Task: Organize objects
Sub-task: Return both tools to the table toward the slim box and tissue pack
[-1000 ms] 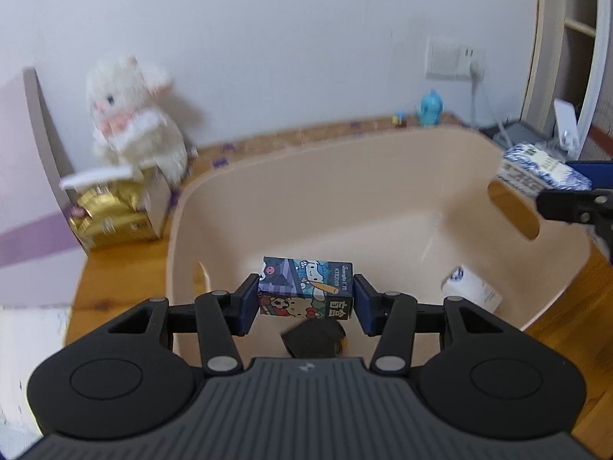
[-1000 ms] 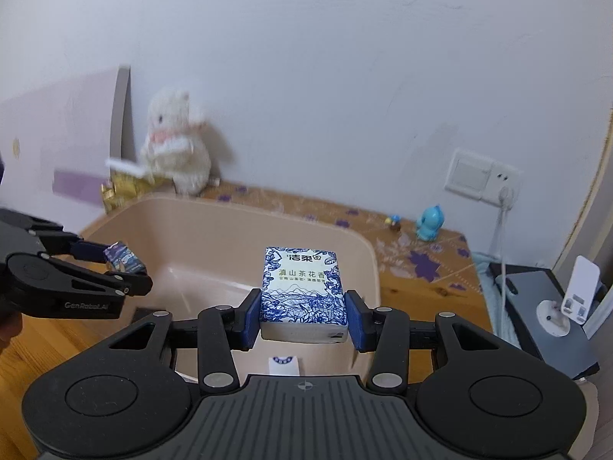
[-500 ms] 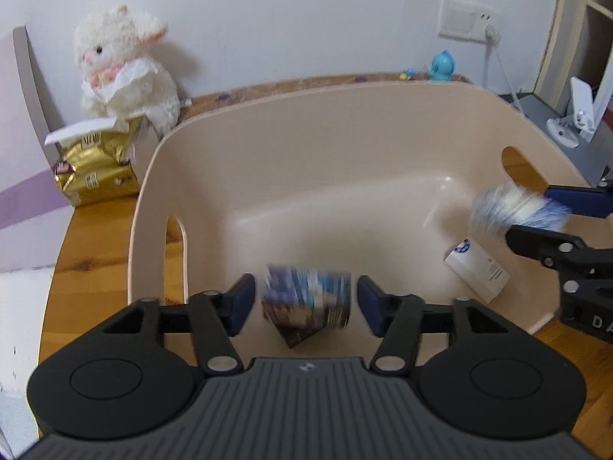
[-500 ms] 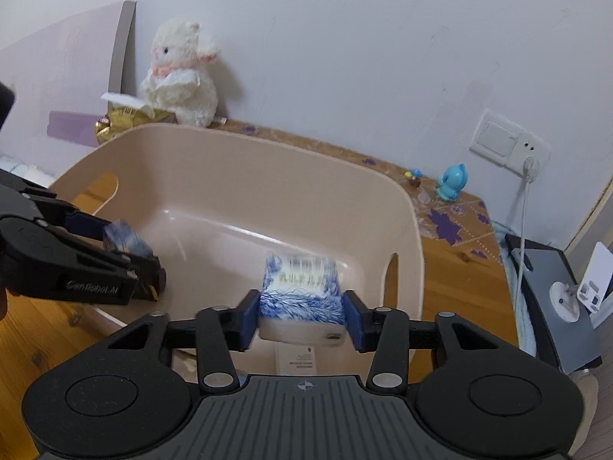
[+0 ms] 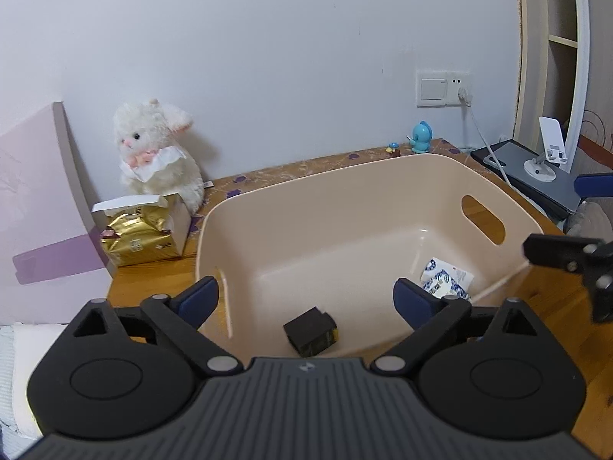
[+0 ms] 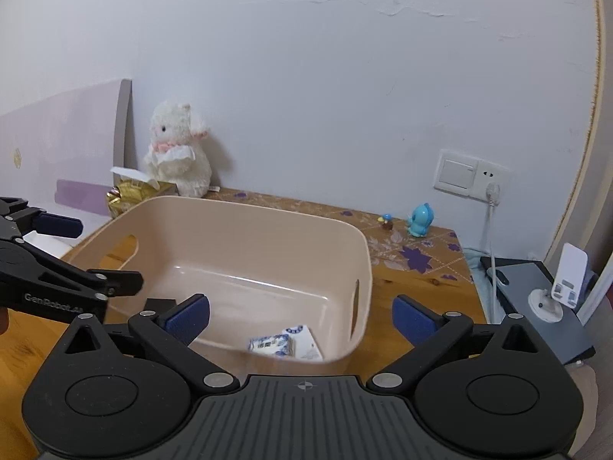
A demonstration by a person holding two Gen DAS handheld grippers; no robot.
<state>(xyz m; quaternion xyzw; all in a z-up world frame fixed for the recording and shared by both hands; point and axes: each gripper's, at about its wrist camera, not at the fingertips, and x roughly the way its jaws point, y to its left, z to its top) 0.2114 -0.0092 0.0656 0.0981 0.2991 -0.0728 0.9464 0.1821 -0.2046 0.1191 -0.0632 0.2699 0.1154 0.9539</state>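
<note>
- Left wrist view: the left gripper (image 5: 306, 299) fills the lower frame with its blue-padded fingers (image 5: 199, 299) spread wide and nothing between them.
- A beige plastic bin (image 5: 345, 207) with cut-out handles occupies the centre of the frame, standing on a wooden table (image 5: 153, 272).
- A dark box (image 5: 310, 331) lies tilted on the bin floor, at lower centre, just above the gripper body.
- A blue-and-white tissue pack (image 5: 446, 281) lies on the bin floor at right of centre, resting against a white packet (image 5: 435, 266) behind it.
- At the right edge, part of the right gripper (image 5: 574, 264) shows, beside the bin's right rim.
- Right wrist view: the right gripper (image 6: 300, 316) has its jaws spread wide and holds nothing.
- The same tissue pack (image 6: 272, 344) lies at lower centre, inside the bin (image 6: 268, 226), touching the white packet (image 6: 306, 343).
- At the left edge, the left gripper (image 6: 69, 257) hangs near the bin's left rim, fingers apart.
- Background, upper left in both views: a white plush lamb (image 5: 157, 161) sits against the wall, with a gold packet (image 5: 134, 239) in an opened carton just in front of it.
- A small blue figurine (image 6: 421, 220) stands on the table right of centre, below a wall socket (image 6: 471, 174).
</note>
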